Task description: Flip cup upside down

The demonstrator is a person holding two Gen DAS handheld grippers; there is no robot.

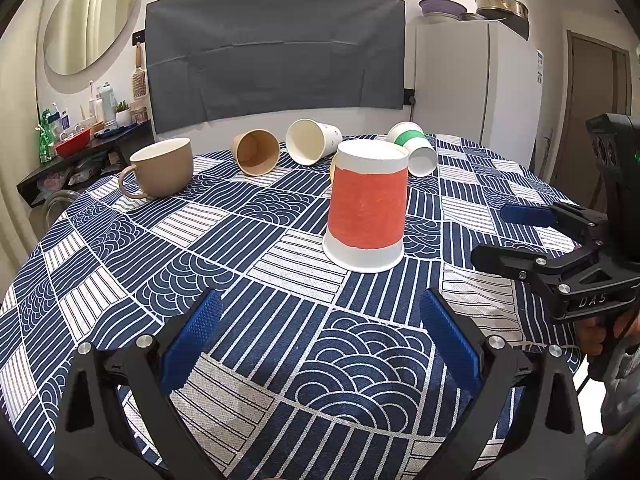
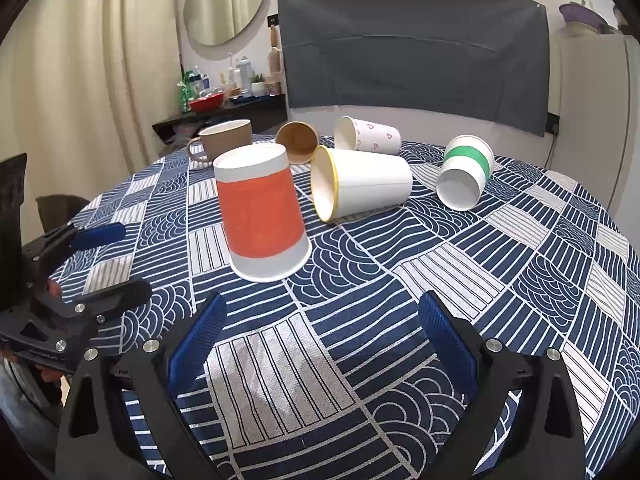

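Observation:
A paper cup with a red band (image 1: 367,207) stands upside down, mouth on the blue patterned tablecloth (image 1: 256,320); it also shows in the right wrist view (image 2: 262,216). My left gripper (image 1: 320,320) is open and empty, a little short of the cup. My right gripper (image 2: 322,320) is open and empty, just right of and behind the cup. The right gripper shows at the right edge of the left wrist view (image 1: 504,236), and the left gripper at the left edge of the right wrist view (image 2: 116,260), both with jaws apart.
Beyond the red cup, several paper cups lie on their sides: a yellow-rimmed one (image 2: 360,184), a green-banded one (image 2: 464,172), a heart-print one (image 2: 368,135), a brown one (image 2: 298,142). A tan mug (image 2: 224,138) stands upright at the far left.

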